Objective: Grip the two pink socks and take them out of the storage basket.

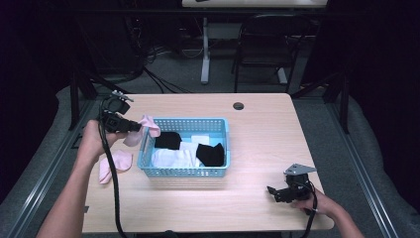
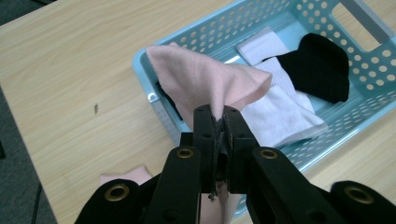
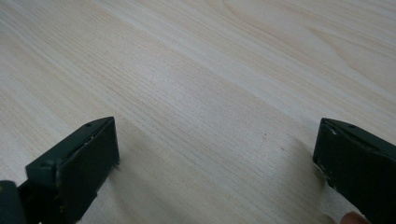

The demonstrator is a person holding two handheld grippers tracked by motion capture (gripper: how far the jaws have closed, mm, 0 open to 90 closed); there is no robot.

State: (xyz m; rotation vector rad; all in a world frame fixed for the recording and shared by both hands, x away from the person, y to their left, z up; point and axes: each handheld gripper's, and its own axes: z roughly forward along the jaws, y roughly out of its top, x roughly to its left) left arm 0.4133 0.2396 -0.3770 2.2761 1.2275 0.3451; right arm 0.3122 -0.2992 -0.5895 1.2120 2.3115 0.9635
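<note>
Left gripper (image 2: 218, 122): your jaws are clamped tight on a pink sock (image 2: 205, 79), a fold of it pinched between them; in the high view this gripper (image 1: 137, 127) sits at the basket's left end.
Pink sock: it hangs from your left gripper, raised over the left rim of the basket (image 2: 148, 88), part of it draping just above the rim.
Second pink sock (image 1: 114, 164): it lies flat on the table (image 1: 257, 148), just left of the basket.
Basket (image 1: 185, 172): light blue, mid-table, holding white socks (image 1: 173, 157) and black socks (image 1: 210, 154).
Right gripper (image 3: 215, 158): your jaws are spread wide with nothing between them, low over bare table; in the high view it (image 1: 271, 190) is near the front right corner, well apart from the basket.
</note>
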